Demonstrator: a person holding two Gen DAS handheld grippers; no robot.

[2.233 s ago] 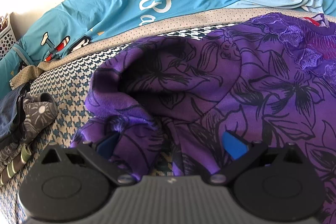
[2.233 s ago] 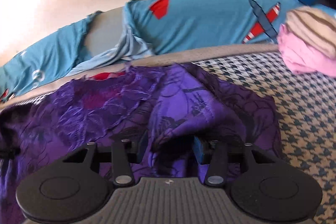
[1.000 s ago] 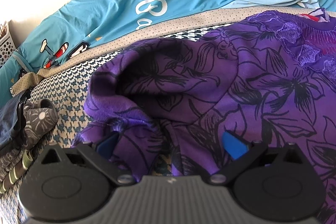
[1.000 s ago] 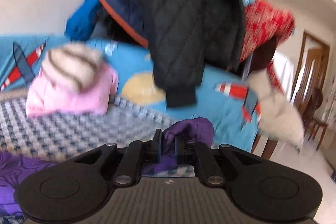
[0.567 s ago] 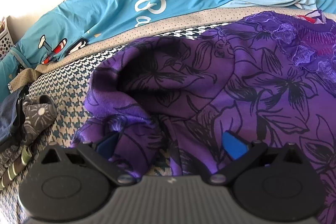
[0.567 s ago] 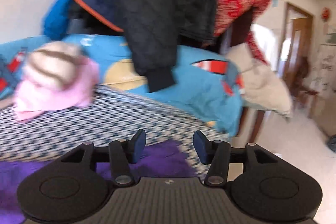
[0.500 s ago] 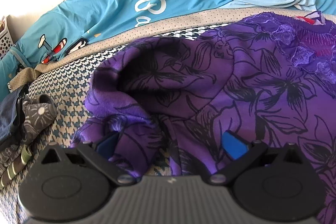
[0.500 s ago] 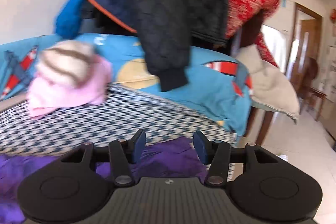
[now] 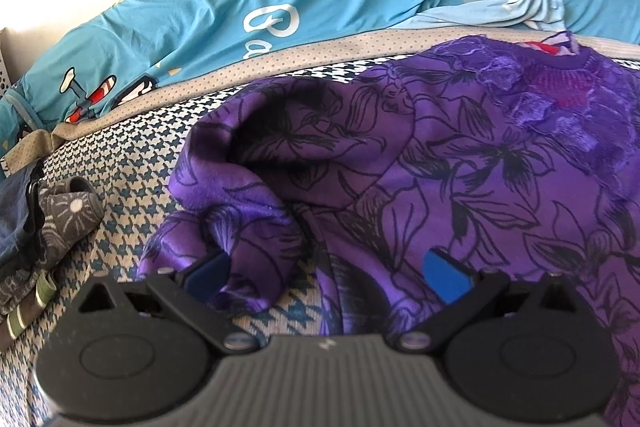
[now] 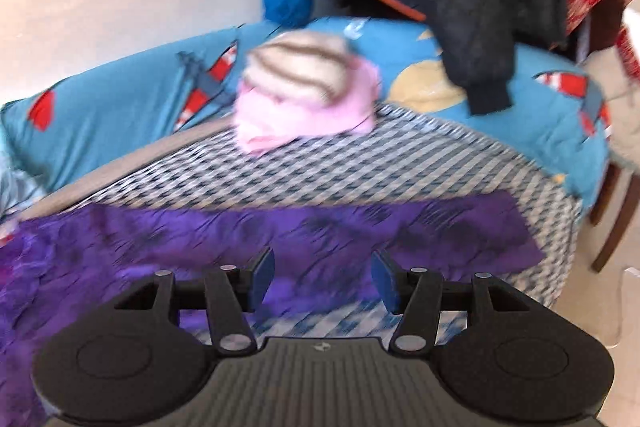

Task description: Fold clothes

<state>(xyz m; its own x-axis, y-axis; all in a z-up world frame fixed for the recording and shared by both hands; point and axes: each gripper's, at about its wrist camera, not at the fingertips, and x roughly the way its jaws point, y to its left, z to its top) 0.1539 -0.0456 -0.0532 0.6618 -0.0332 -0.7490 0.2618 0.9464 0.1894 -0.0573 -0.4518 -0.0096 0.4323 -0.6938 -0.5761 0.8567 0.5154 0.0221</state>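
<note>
Houndstooth bedding (image 10: 400,167) carries the purple top (image 9: 460,155), one sleeve (image 10: 420,227) stretched toward its right edge. Both the left gripper (image 9: 328,267) and the right gripper (image 10: 323,277), its jaws opening, stand apart, empty. That sleeve could slide off the edge; the bunched left sleeve (image 9: 240,195) risks a crooked fold.

The right wrist view is blurred by motion: the pattern of the purple garment (image 10: 280,235) cannot be read there, and the pink bundle (image 10: 304,107) has soft outlines. In the left wrist view the garment runs off the right edge, and the dark clothes (image 9: 24,227) at the left edge are cut off.
</note>
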